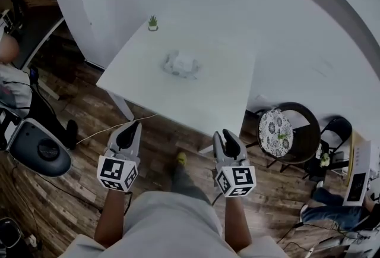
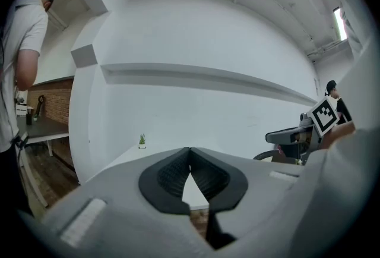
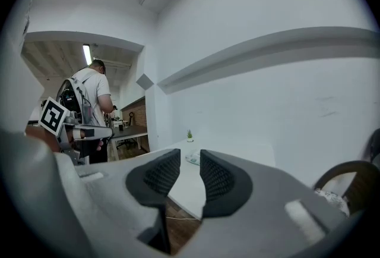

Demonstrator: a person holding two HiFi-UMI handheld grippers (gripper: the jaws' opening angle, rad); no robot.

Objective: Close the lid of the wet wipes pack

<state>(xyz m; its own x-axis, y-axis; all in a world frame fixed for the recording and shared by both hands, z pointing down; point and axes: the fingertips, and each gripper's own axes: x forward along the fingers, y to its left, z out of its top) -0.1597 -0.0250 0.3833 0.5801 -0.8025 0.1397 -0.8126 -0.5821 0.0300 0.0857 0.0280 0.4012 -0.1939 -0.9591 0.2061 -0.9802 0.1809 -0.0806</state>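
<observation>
Wood floor [image 1: 148, 138], with white tabletop [image 1: 202, 102] standing on it against a white wall. Left claw [image 2: 190, 151] with tips closed together and nothing between; right claw [image 3: 190, 154] parted to a clear gap, likewise empty; both held over the floor, short of the tabletop's near edge. Wet wipes pack [image 1: 181, 65] lying near the tabletop's middle, well apart from either claw, lid too blurred to read; small potted plant [image 1: 152, 23] at the far left corner, apart from the pack.
</observation>
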